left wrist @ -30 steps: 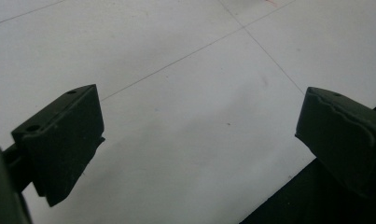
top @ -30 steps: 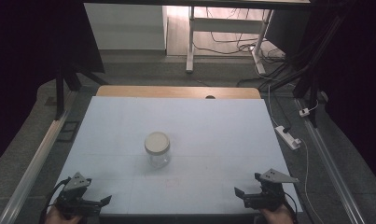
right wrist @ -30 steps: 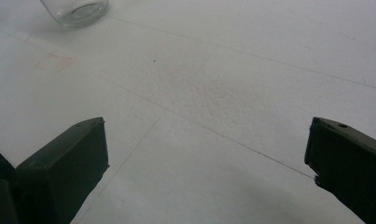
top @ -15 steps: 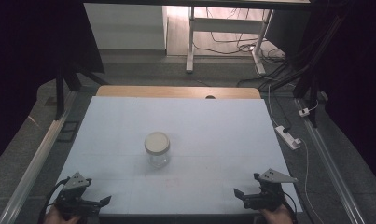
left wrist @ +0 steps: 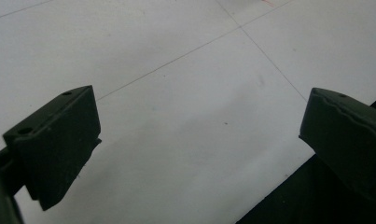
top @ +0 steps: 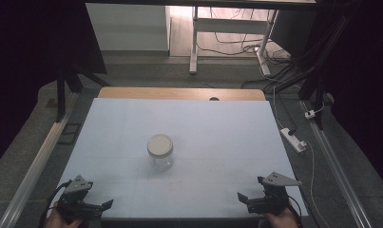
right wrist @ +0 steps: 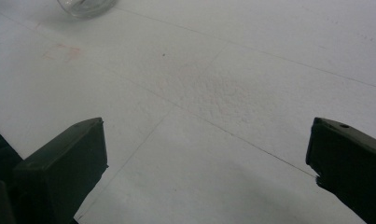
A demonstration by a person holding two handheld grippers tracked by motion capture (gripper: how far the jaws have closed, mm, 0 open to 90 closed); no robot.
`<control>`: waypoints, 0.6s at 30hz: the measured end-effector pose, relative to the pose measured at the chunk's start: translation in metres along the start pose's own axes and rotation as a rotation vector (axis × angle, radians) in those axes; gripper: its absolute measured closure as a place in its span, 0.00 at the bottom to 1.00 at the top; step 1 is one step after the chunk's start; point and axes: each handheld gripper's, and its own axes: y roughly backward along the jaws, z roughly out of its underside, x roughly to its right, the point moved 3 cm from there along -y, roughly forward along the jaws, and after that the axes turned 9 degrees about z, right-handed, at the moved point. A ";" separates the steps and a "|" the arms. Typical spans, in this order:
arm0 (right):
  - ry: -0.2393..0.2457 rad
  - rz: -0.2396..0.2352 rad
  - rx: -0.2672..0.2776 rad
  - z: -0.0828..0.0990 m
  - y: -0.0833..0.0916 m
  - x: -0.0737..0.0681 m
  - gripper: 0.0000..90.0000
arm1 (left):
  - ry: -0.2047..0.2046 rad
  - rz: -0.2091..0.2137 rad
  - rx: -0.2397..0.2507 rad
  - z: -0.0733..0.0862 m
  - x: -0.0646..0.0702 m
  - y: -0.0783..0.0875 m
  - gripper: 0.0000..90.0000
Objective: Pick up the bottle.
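A clear glass jar [top: 160, 151] with a cream lid stands upright near the middle of the white table [top: 227, 133]. Its base also peeks in at the top left of the right gripper view [right wrist: 85, 5]. My left gripper [top: 103, 205] rests at the table's near left corner, held by a hand. In its own view the left gripper [left wrist: 199, 135] has its jaws wide apart over bare white surface, close to the table edge. My right gripper [top: 244, 199] sits at the near right corner, jaws pointing left. The right gripper [right wrist: 209, 158] is open, holding nothing.
A wooden strip [top: 179, 93] borders the table's far edge. A white power strip [top: 293, 139] with cables lies on the floor to the right. A metal rail [top: 37, 161] runs along the left side. White desk legs [top: 195, 42] stand beyond the table.
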 end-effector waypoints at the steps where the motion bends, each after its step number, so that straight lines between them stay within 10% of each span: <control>1: 0.000 0.000 0.000 0.000 0.000 0.000 0.00 | 0.001 -0.001 0.000 0.000 0.000 0.000 0.00; 18: 0.005 -0.007 -0.015 0.000 -0.002 0.000 0.00 | -0.058 0.085 0.060 -0.017 0.001 -0.003 0.00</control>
